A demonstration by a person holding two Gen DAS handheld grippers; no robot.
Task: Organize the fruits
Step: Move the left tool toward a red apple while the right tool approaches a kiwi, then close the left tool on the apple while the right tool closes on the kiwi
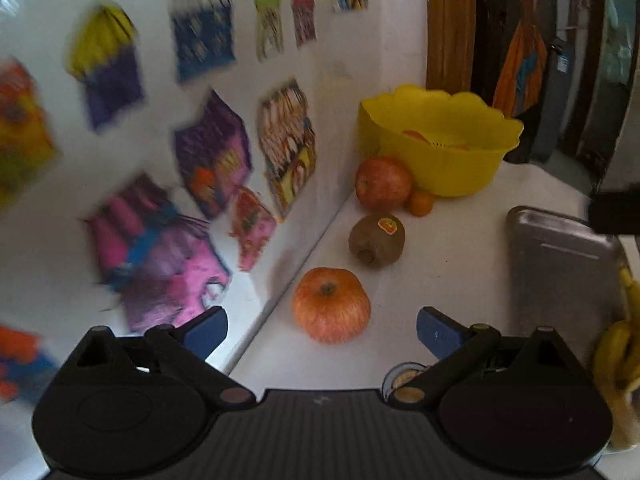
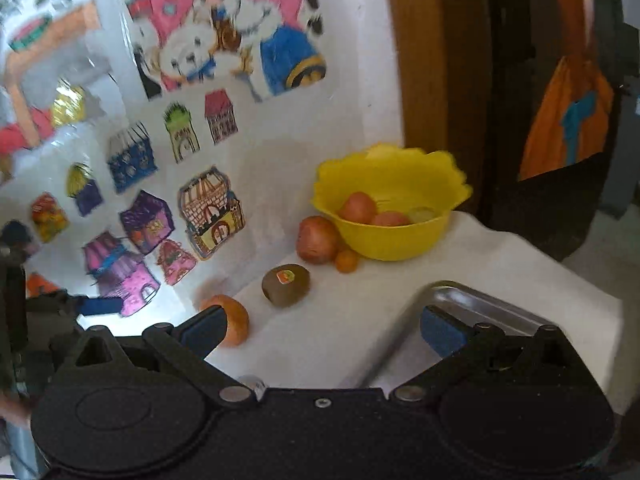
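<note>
An orange-red apple (image 1: 331, 305) lies on the white table just ahead of my left gripper (image 1: 322, 330), which stands open with the apple between the lines of its blue pads. Beyond it sit a brown kiwi (image 1: 377, 240) with a sticker, a red apple (image 1: 383, 183) and a small orange (image 1: 421, 202) beside a yellow bowl (image 1: 440, 140). In the right wrist view the bowl (image 2: 390, 208) holds several fruits. My right gripper (image 2: 320, 332) is open and empty, above the table between the near apple (image 2: 232, 320) and a metal tray (image 2: 472, 300). The kiwi (image 2: 286, 284) lies farther off.
A metal tray (image 1: 560, 264) lies at the right of the table with bananas (image 1: 620, 352) at its near corner. A white wall with colourful drawings (image 1: 208, 152) bounds the table on the left. A wooden door frame (image 2: 416, 80) stands behind the bowl.
</note>
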